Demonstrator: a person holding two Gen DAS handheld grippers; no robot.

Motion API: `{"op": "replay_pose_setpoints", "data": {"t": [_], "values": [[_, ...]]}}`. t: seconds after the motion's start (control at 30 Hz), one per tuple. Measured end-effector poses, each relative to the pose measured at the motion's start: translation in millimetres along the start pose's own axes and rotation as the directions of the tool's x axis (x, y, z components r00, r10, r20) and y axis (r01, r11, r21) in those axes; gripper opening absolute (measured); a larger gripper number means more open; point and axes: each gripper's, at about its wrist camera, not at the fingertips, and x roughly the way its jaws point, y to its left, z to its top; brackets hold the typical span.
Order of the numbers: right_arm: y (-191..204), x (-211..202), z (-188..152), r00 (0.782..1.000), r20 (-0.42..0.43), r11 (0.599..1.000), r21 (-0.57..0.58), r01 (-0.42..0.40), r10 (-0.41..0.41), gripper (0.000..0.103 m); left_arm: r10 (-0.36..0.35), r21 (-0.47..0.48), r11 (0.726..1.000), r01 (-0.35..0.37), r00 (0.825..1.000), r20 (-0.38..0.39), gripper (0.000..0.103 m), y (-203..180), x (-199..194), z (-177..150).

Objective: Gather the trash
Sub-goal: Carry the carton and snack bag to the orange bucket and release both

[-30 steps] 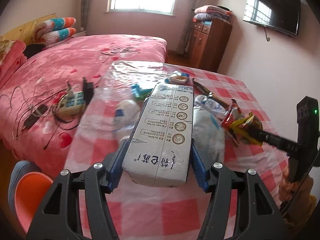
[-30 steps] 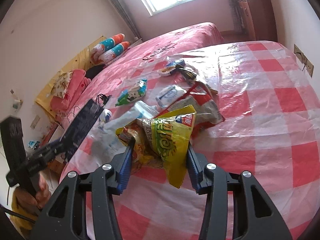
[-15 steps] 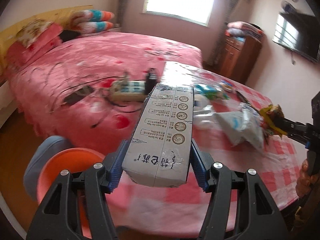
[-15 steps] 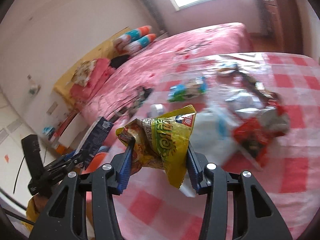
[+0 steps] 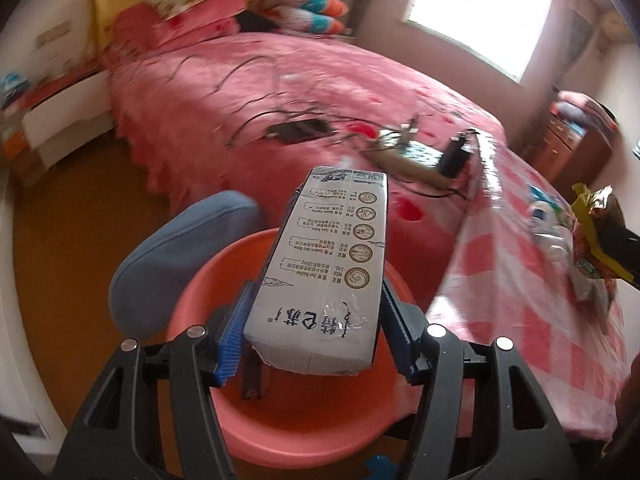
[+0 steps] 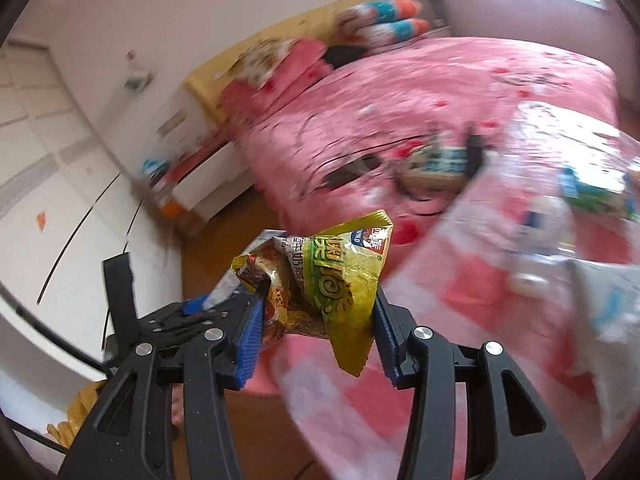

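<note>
Your left gripper (image 5: 316, 340) has its jaws clenched on the milk carton (image 5: 332, 264), long axis pointing forward, directly over the orange basin (image 5: 304, 432); your right gripper (image 6: 316, 340) grips the yellow snack wrapper (image 6: 328, 280), off the worktop (image 6: 500, 300) edge, basin unseen.

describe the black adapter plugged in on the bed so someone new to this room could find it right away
Start at the big pink bed and go to the edge nearest the checked table. There a pale power strip lies among dark cables. The black adapter stands upright at the strip's table end, the only blocky black thing sticking up; the other dark item nearby, a flat black slab, lies flat on the bedspread.
</note>
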Motion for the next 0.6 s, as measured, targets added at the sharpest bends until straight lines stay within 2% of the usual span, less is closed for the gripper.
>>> {"op": "replay_pose_setpoints", "data": {"t": [0.07, 0.1, 0.17, 0.2, 0.27, 0.37, 0.6], "values": [[16, 21, 1, 1.000, -0.024, 0.999, -0.033, -0.014, 0.013, 0.055, 0.028, -0.023, 0.999, -0.028, 1.000, -0.004, 0.062, 11, 4, -3], [22, 32, 1, 0.999, -0.046, 0.998, -0.046, -0.031, 0.029, 0.067, 0.042, -0.039, 0.998, -0.043, 0.999, -0.011, 0.066, 17, 8, -5], [29, 49, 0, 0.997, -0.065, 0.998, -0.047, -0.034, 0.031, 0.083, 0.064, -0.073, 0.995, -0.066, 0.998, -0.025, 0.075, 30, 13, -9], [29, 55, -2, 0.997, -0.074, 0.999, -0.035, -0.030, 0.027, 0.086, 0.071, -0.082, 0.994, -0.073, 0.997, -0.028, 0.079, 32, 13, -11], [24, 59, -7, 0.995, -0.086, 0.999, 0.007, -0.044, 0.044, 0.087, 0.083, -0.091, 0.992, -0.086, 0.996, -0.034, 0.082, 38, 14, -13], [13, 49, -11, 0.998, -0.059, 0.998, 0.063, -0.016, 0.020, 0.090, 0.102, -0.094, 0.990, -0.104, 0.994, -0.029, 0.084, 45, 15, -15], [-16, 15, -18, 0.996, 0.048, 0.991, 0.113, 0.067, -0.073, 0.092, 0.047, -0.121, 0.992, -0.039, 0.997, 0.067, 0.085, 41, 9, -15]]}}
